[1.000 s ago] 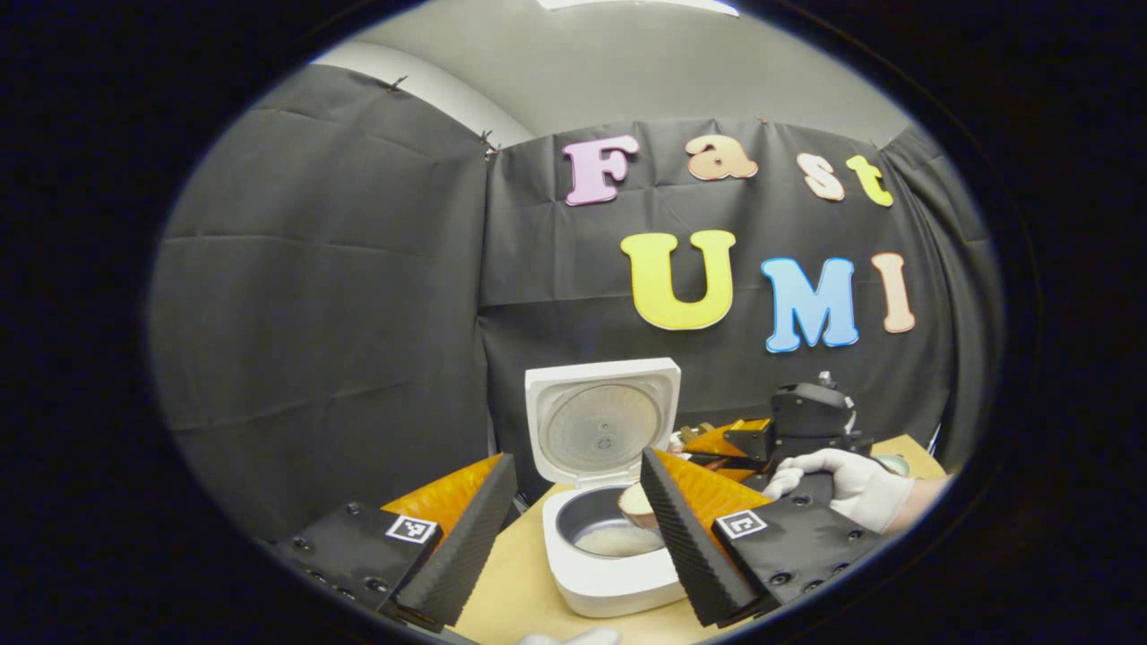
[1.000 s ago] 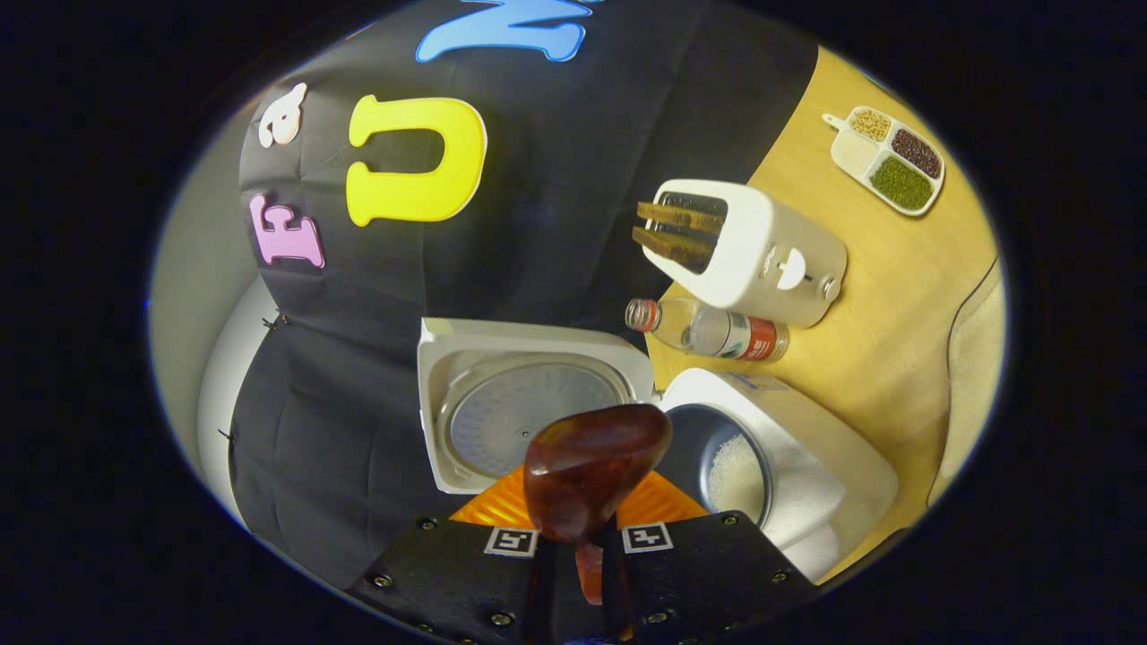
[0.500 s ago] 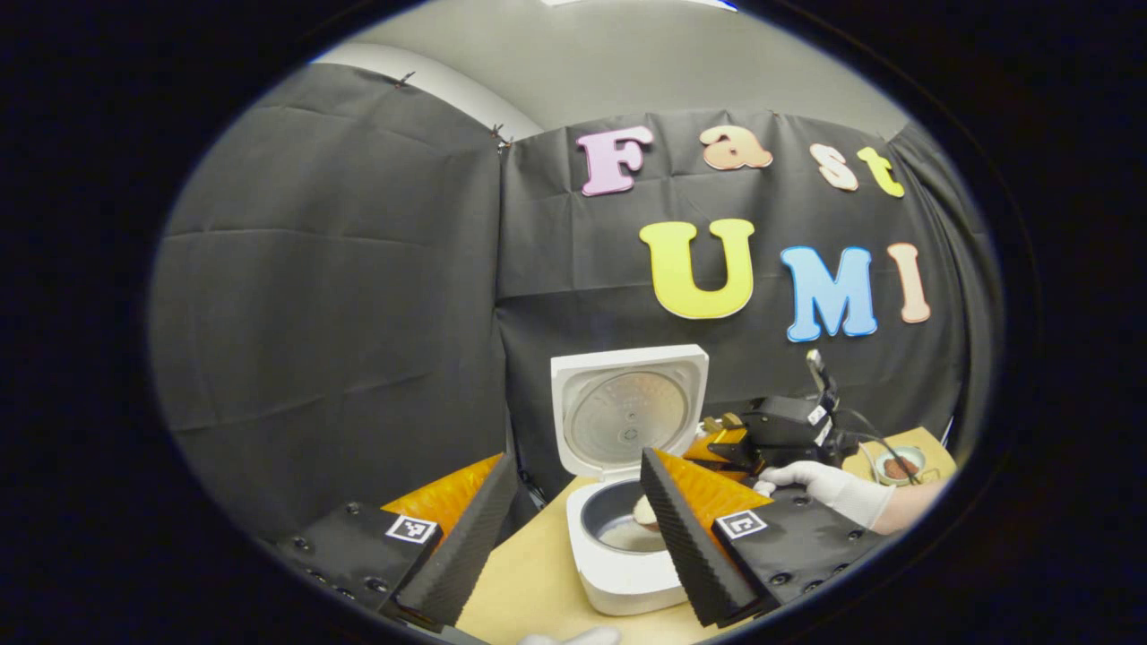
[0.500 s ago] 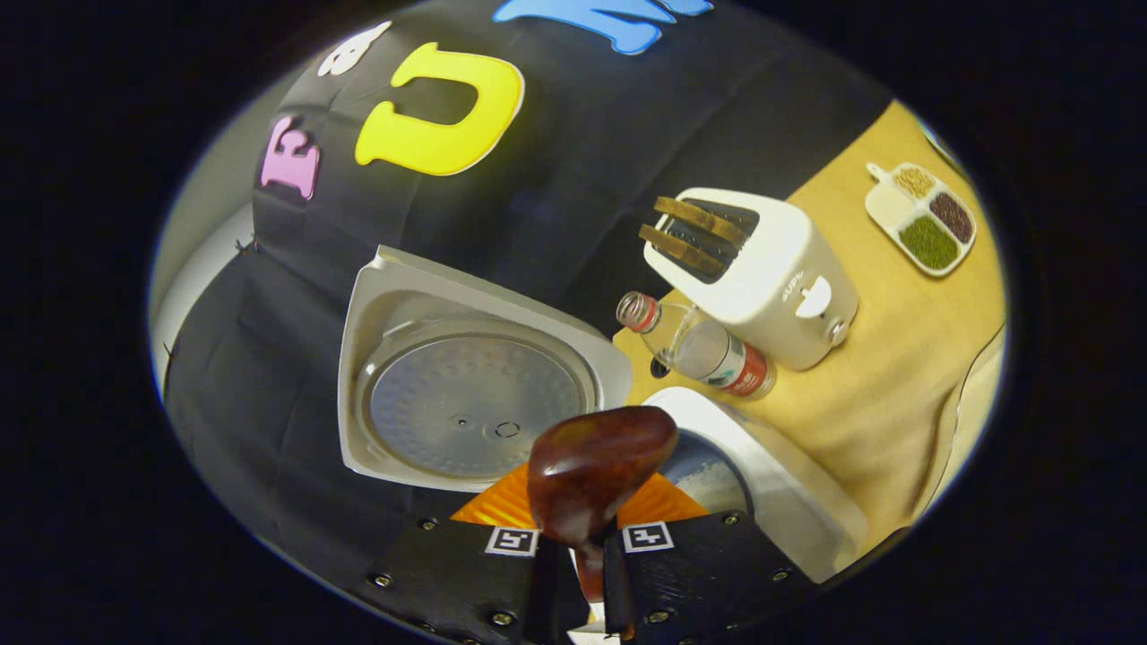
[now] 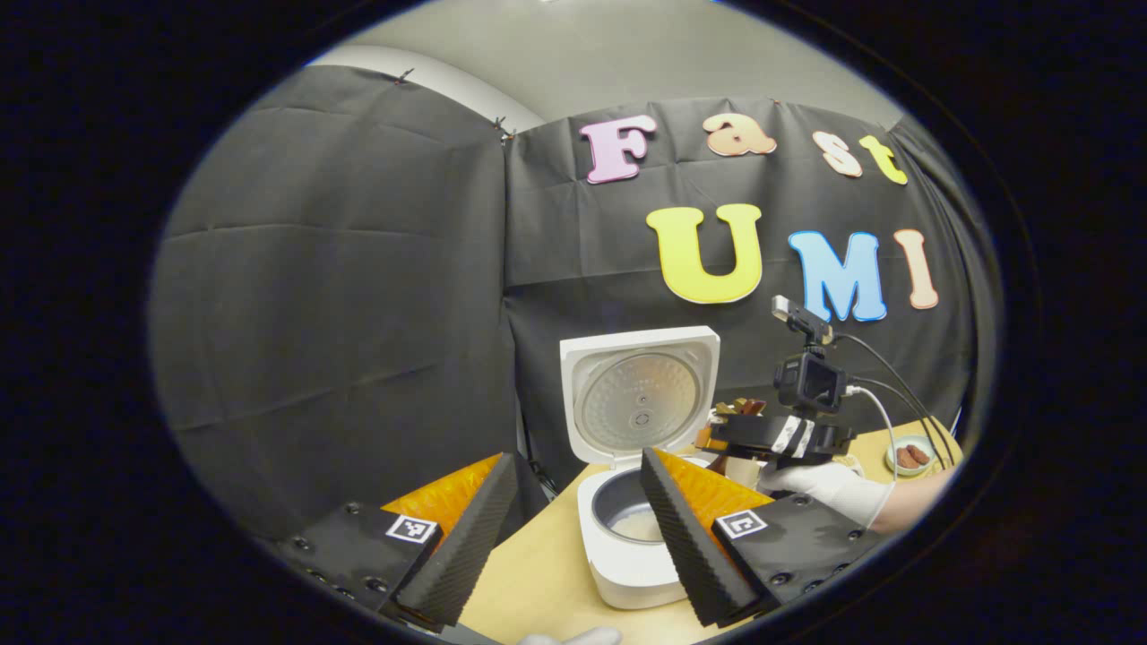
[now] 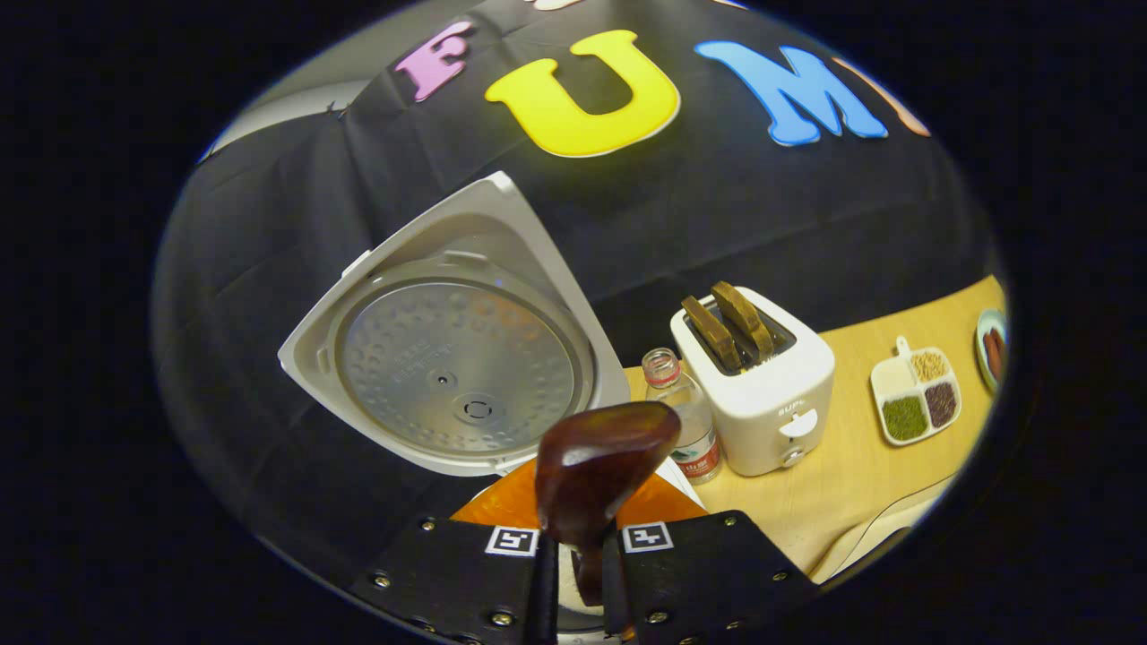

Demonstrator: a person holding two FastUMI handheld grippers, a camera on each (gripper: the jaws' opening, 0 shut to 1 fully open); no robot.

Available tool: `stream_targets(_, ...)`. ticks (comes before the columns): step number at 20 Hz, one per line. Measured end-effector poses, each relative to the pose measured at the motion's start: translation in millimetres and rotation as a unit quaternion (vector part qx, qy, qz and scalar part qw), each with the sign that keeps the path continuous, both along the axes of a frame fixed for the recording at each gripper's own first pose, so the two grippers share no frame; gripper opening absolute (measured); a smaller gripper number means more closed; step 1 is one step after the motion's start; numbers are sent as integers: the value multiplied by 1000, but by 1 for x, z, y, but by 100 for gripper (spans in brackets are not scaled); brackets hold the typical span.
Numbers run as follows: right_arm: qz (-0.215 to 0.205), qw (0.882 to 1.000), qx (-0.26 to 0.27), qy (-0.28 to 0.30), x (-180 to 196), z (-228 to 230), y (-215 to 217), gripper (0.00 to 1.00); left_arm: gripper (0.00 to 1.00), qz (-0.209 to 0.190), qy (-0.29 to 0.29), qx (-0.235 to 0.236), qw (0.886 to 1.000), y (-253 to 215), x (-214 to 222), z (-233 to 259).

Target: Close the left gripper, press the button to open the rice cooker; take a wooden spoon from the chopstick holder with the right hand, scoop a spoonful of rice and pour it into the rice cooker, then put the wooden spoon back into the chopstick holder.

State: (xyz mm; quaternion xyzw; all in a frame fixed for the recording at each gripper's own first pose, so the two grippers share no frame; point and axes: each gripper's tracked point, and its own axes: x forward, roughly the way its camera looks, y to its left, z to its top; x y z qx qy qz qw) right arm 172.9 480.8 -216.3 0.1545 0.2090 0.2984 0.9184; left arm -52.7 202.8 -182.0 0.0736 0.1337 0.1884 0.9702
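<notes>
On the table (image 5: 538, 573), the cooker (image 5: 632, 560) stands with its lid (image 5: 638, 399) raised upright and a patch of white rice lying in the pot (image 5: 627, 520). In the right gripper view, the right gripper (image 6: 578, 573) is clamped on the handle of the spoon (image 6: 596, 466), both fingers pressing the shaft. The spoon's long axis runs forward along the fingers, bowl outermost and pointing toward the lid, in front of it and just beside the bottle (image 6: 683, 412); the toaster (image 6: 757, 385) and the grain tray (image 6: 916, 403) sit further right. In the left gripper view, the left gripper (image 5: 573, 528) has its fingers wide apart, holding nothing, set back from the cooker. Judgement: pouring appears finished, so the step in hand is returning the spoon. The holder cannot be identified with certainty. The next move calls for turning the spoon handle-down over the holder, then releasing.
</notes>
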Motion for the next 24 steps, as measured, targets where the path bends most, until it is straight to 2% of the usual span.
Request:
stream_targets(4,45,992,-68,-95,-15,19,20,19,99,4,3,0,1000,-1,2,-2)
stream_targets(8,80,966,-153,-195,-27,28,35,19,99,7,-10,8,1000,-5,2,12)
stream_targets(11,106,933,-208,-273,-37,38,41,19,99,8,-21,23,999,-8,-1,24)
stream_targets(14,130,896,-259,-337,-43,38,48,20,99,7,-22,21,999,-12,-3,24)
stream_targets(15,138,890,-263,-346,-45,39,49,20,99,7,-22,20,1000,-13,-3,24)
stream_targets(16,141,888,-267,-346,-46,35,49,19,99,8,-23,21,999,-13,-2,24)
stream_targets(19,141,893,-269,-333,-40,28,48,20,99,7,-19,21,1000,-15,-1,21)
stream_targets(20,139,900,-261,-320,-39,28,46,20,99,7,-19,19,1000,-16,-1,20)
stream_targets(24,127,952,-176,-216,-33,35,29,20,99,5,-13,21,1000,-16,-1,16)
